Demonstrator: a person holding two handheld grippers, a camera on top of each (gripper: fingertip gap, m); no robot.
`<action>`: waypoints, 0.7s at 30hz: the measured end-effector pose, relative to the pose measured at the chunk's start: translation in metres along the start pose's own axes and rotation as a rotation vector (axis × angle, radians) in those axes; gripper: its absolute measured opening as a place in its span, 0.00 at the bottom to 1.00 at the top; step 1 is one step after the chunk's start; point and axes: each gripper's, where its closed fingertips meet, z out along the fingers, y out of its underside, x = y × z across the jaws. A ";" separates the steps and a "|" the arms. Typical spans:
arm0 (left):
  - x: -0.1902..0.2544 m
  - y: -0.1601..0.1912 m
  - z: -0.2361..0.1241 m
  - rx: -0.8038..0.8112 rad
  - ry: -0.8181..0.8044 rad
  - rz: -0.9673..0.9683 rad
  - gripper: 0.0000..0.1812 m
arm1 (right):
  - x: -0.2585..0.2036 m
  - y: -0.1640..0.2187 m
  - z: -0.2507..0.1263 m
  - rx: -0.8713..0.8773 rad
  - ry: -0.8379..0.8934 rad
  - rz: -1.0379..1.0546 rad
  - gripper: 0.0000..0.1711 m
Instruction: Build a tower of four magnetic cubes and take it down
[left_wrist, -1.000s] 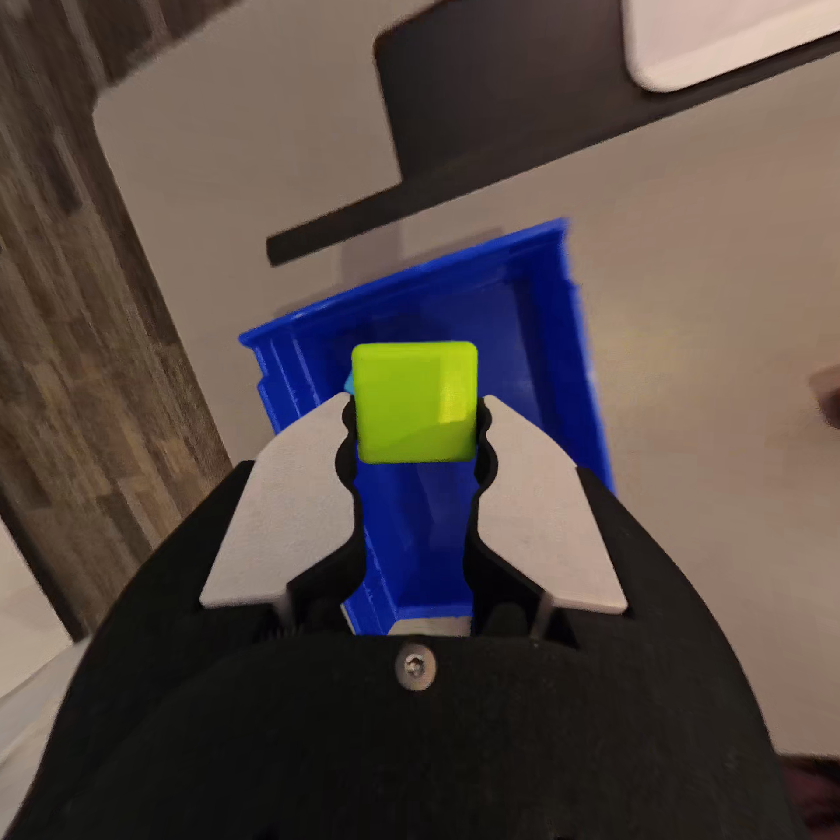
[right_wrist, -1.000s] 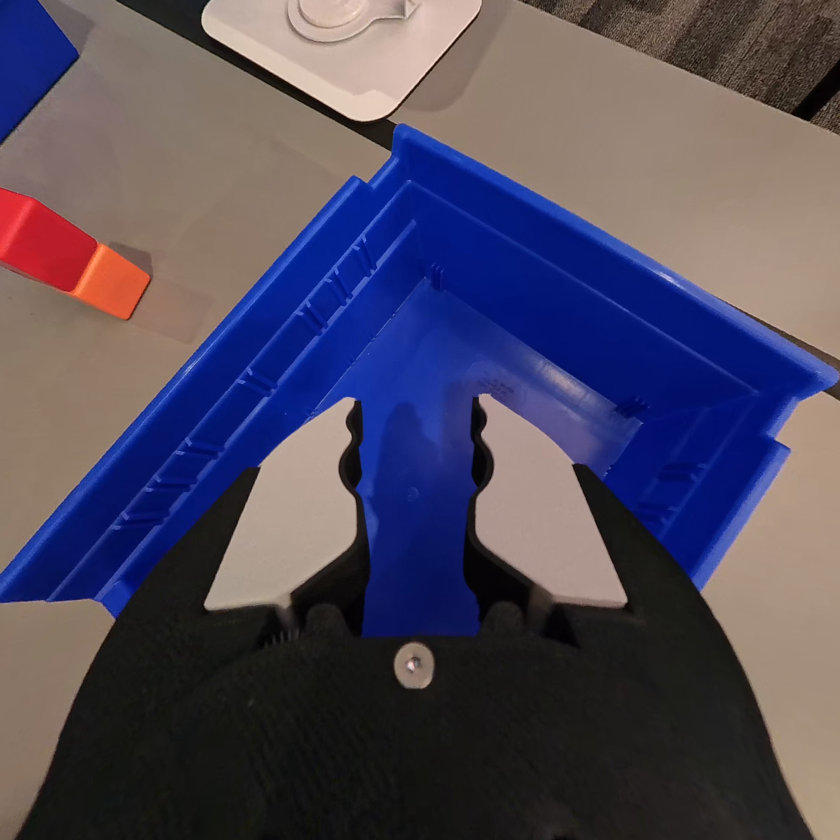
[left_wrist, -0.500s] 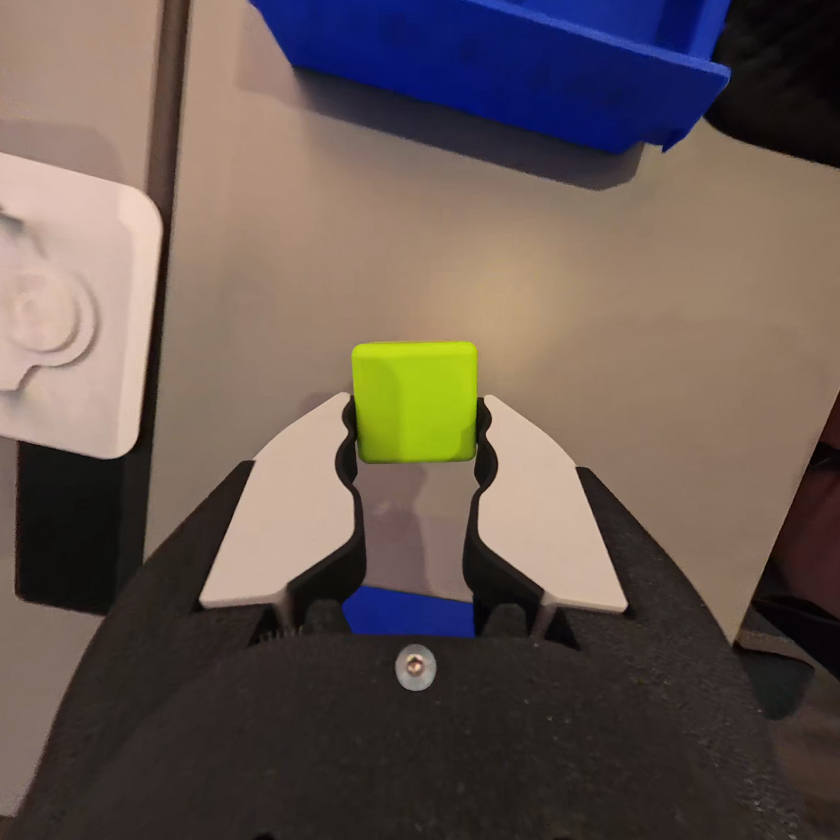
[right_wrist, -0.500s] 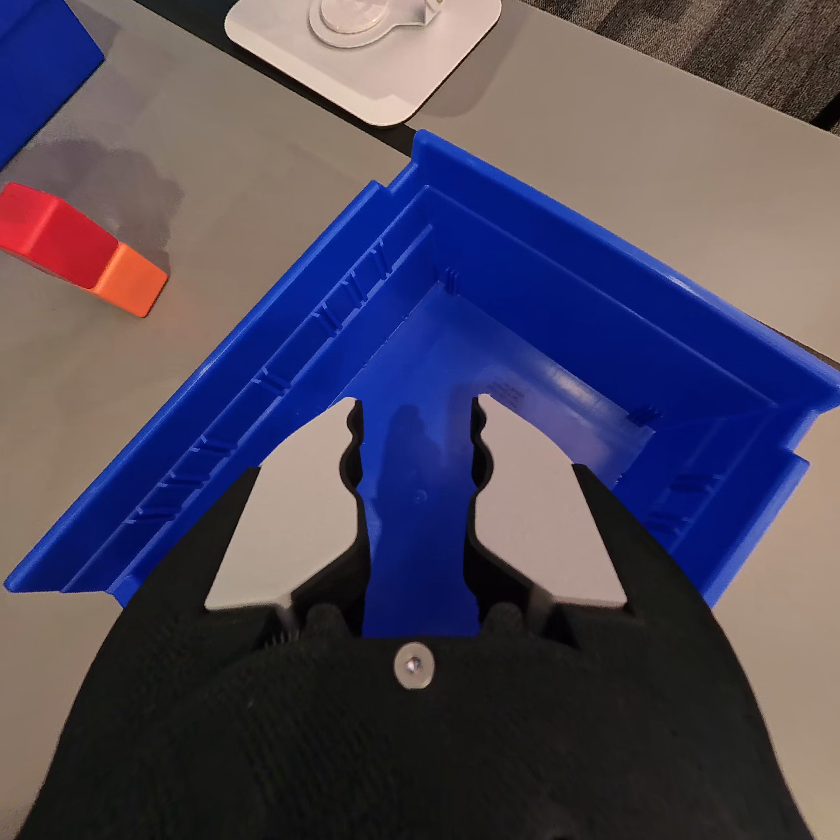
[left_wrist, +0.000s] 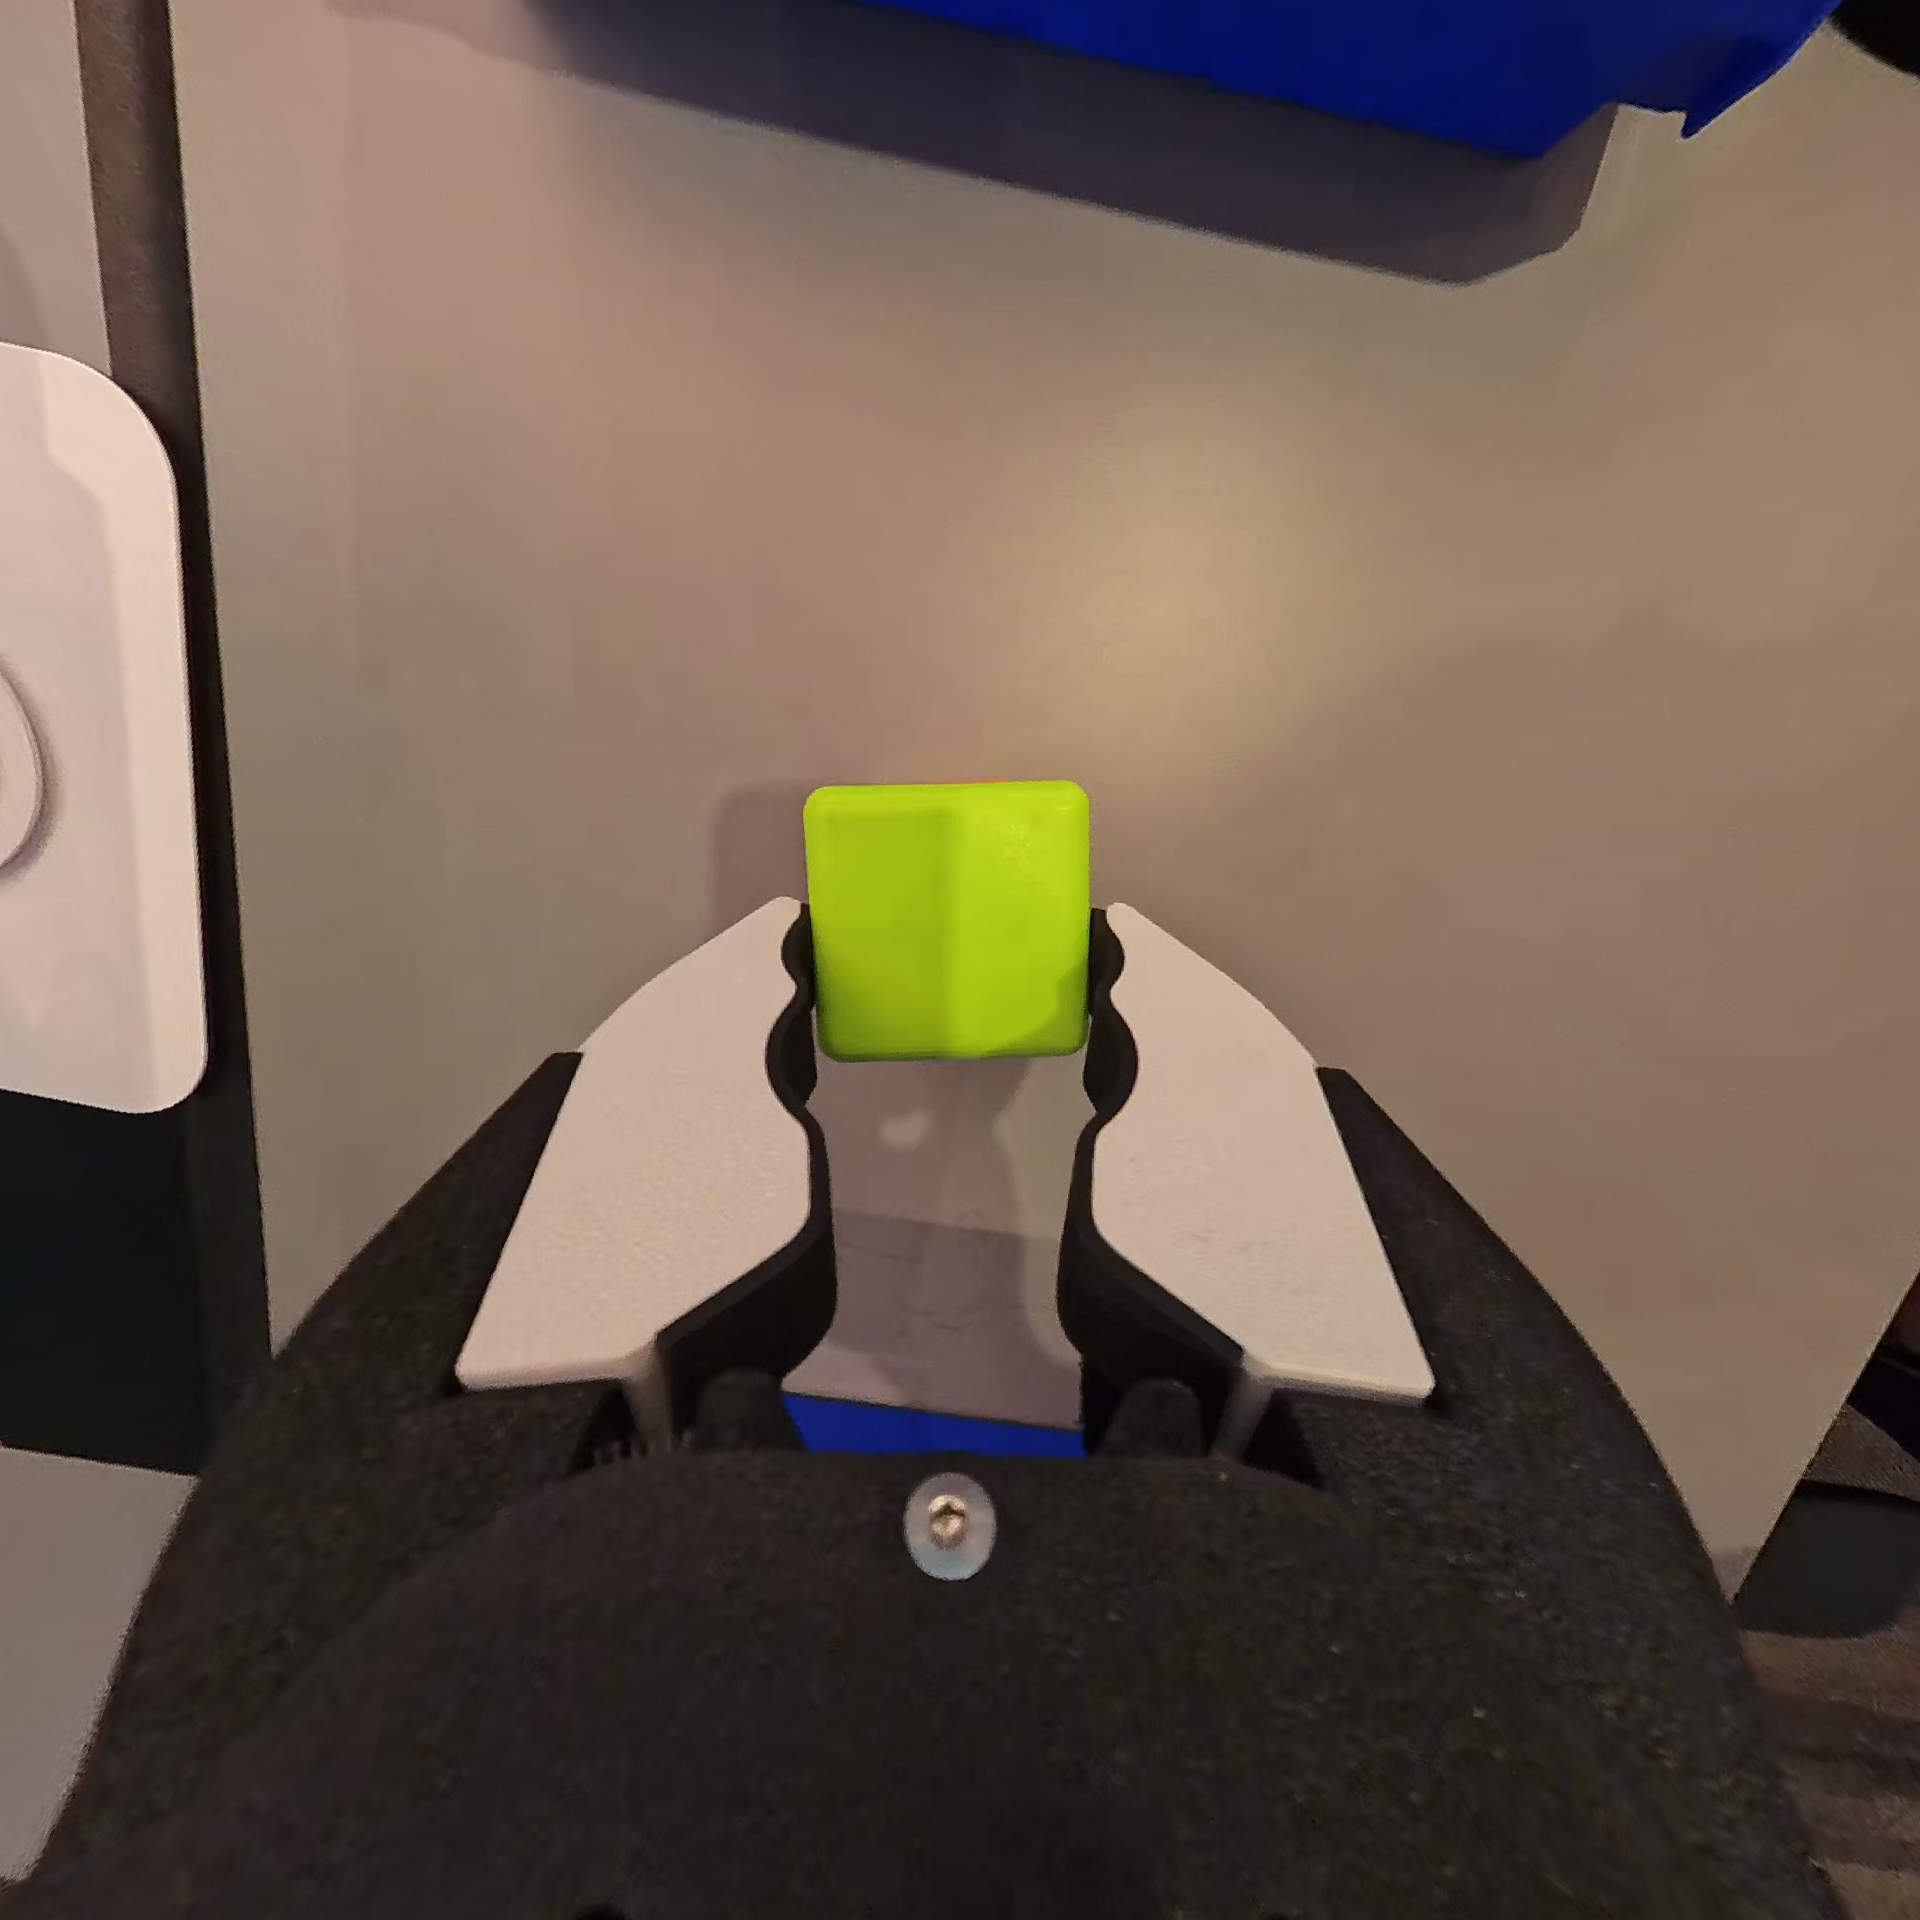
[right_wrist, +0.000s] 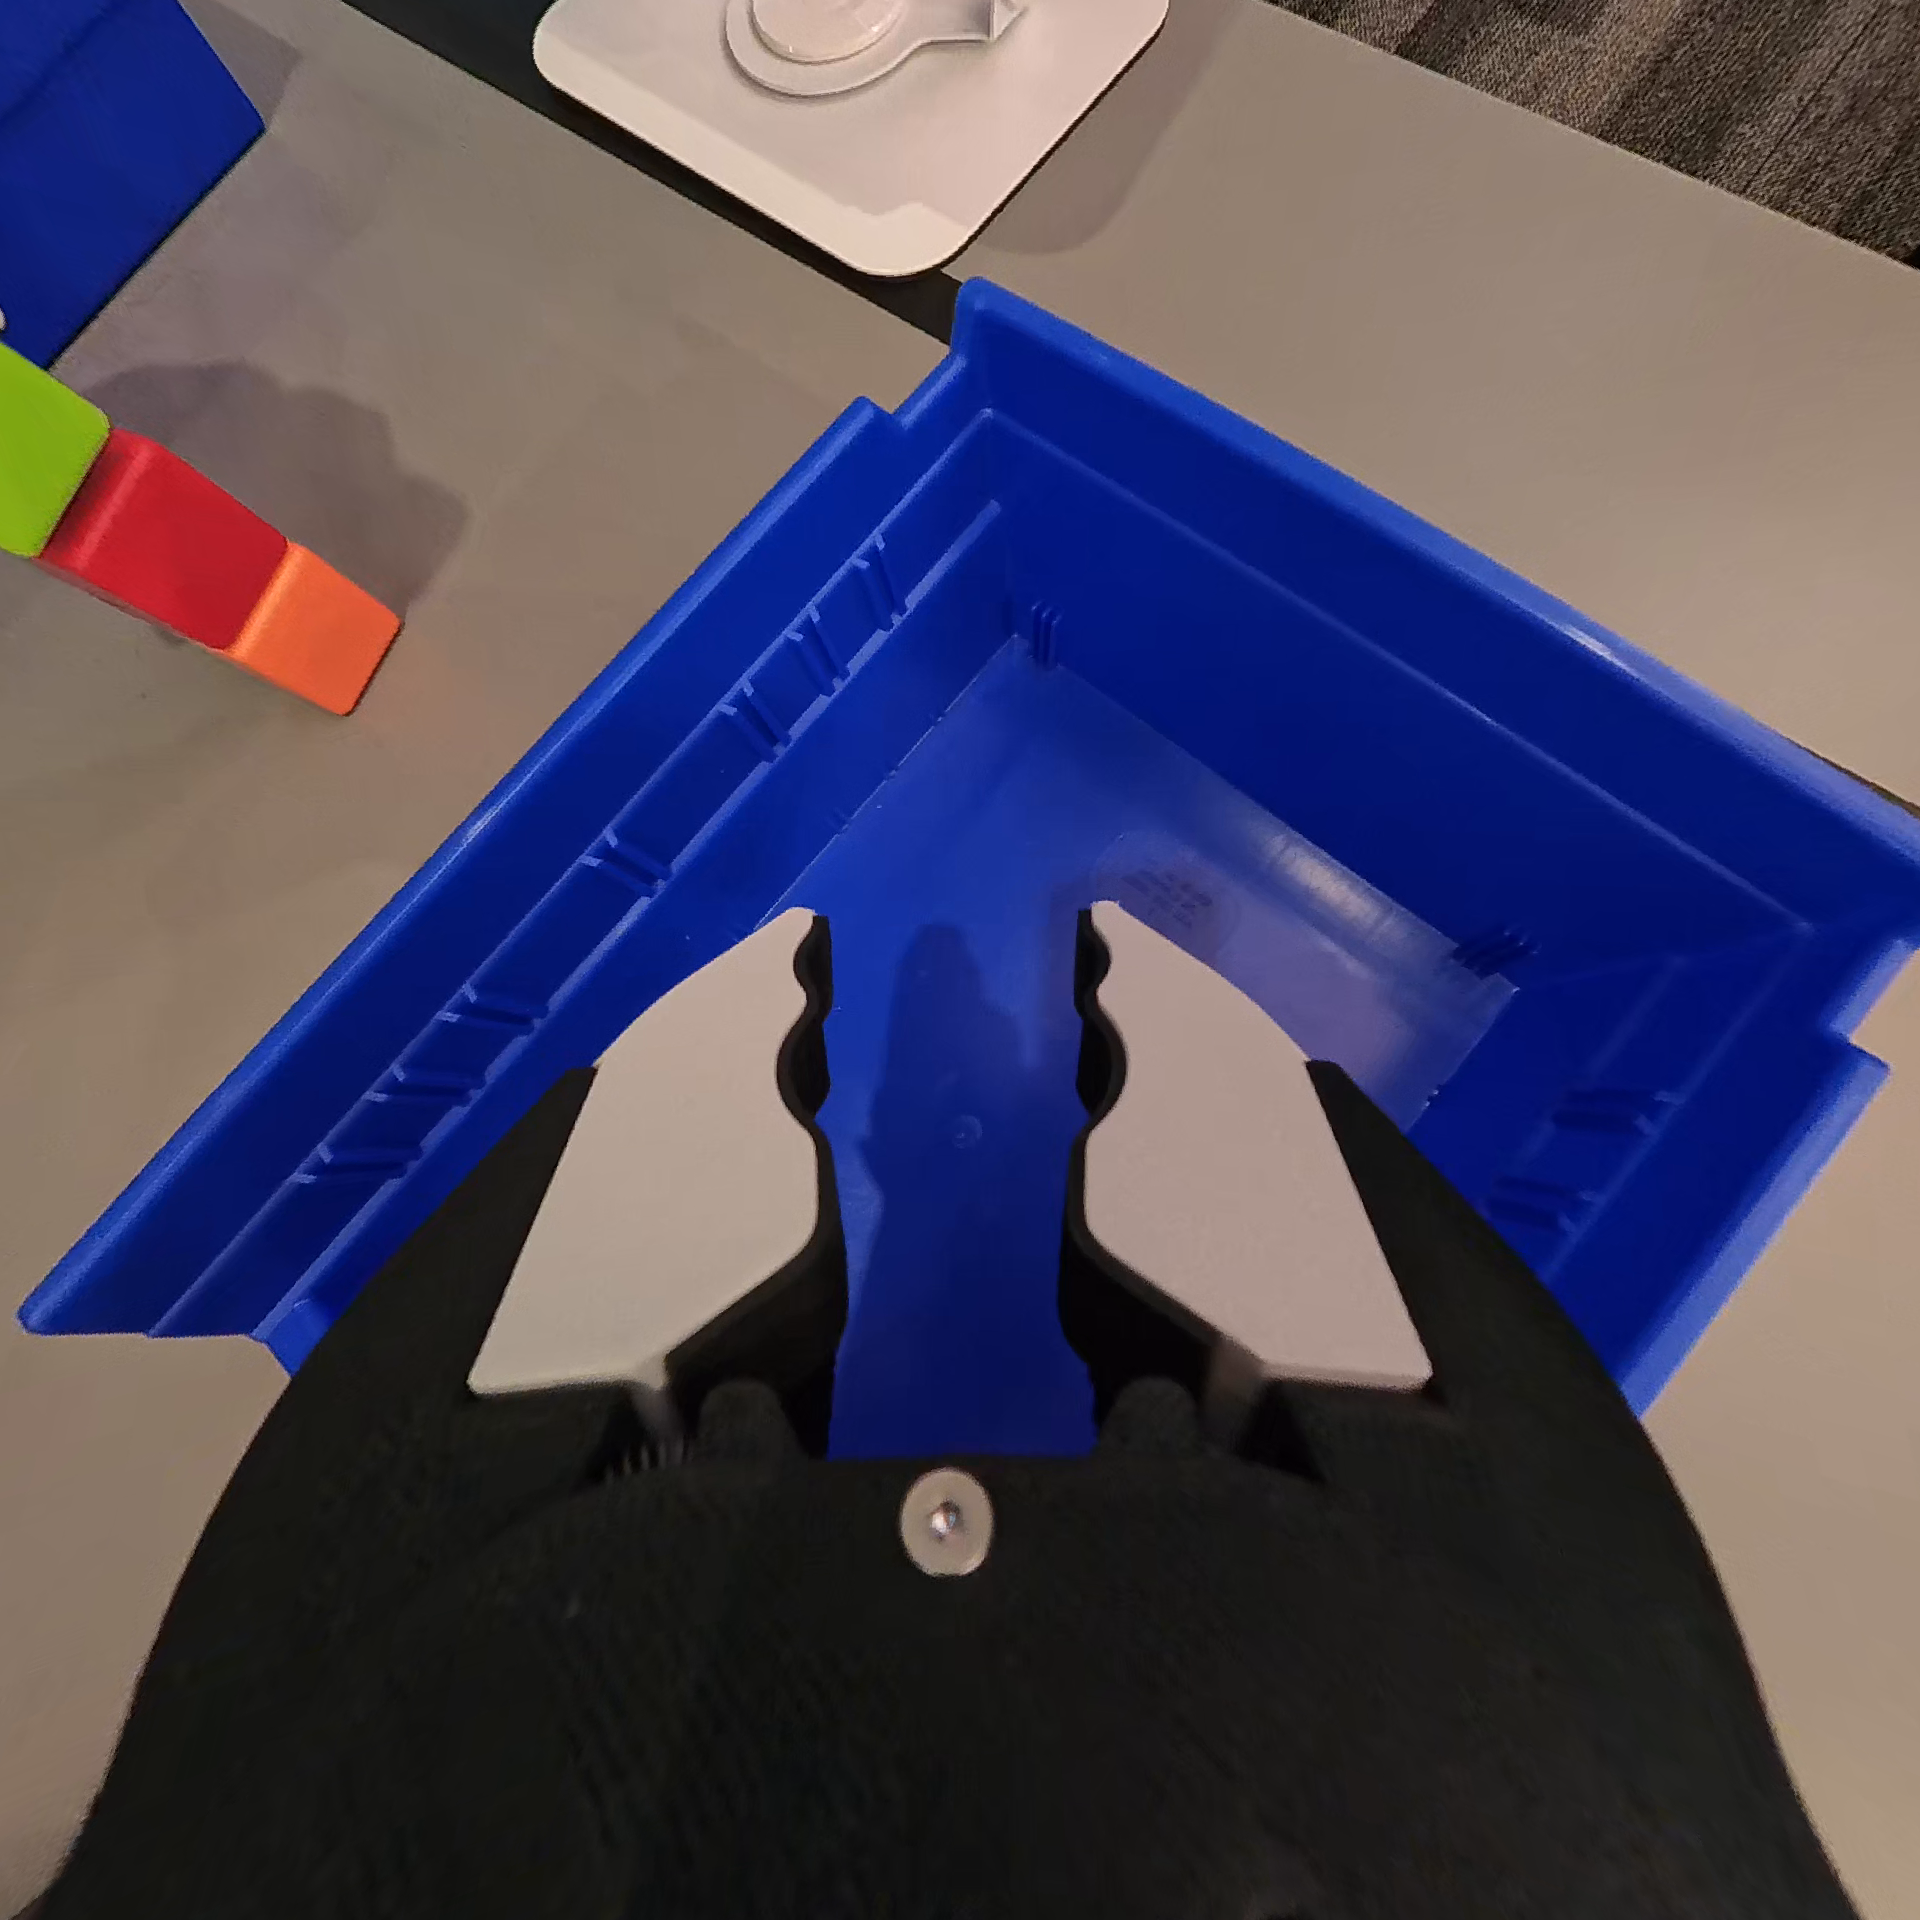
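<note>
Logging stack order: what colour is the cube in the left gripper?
Lime green cube, clearest in the left wrist view.

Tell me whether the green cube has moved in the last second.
Yes. The green cube, held in the left hand-held gripper, left the blue bin and now sits on the red cube.

Lime-green matte plastic cube with rounded corners (left_wrist: 945, 925), clamped at its two side faces between the fingertips of the left gripper (left_wrist: 948, 971), above the grey table (left_wrist: 1351, 727). In the right wrist view the same green cube (right_wrist: 42, 457) tops a red plastic cube (right_wrist: 166, 540), which sits on an orange plastic cube (right_wrist: 317, 629); the three form a column standing on the table, touching face to face.
</note>
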 end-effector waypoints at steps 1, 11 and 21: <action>-0.001 0.001 0.000 -0.002 -0.006 -0.006 0.27 | 0.000 0.000 0.000 0.000 0.000 0.000 0.27; -0.003 0.011 0.005 -0.004 -0.014 -0.058 0.27 | -0.001 0.004 0.003 -0.024 -0.007 -0.003 0.27; -0.051 0.011 -0.101 0.308 -0.216 -0.085 0.34 | 0.001 0.003 0.002 -0.009 -0.001 0.005 0.27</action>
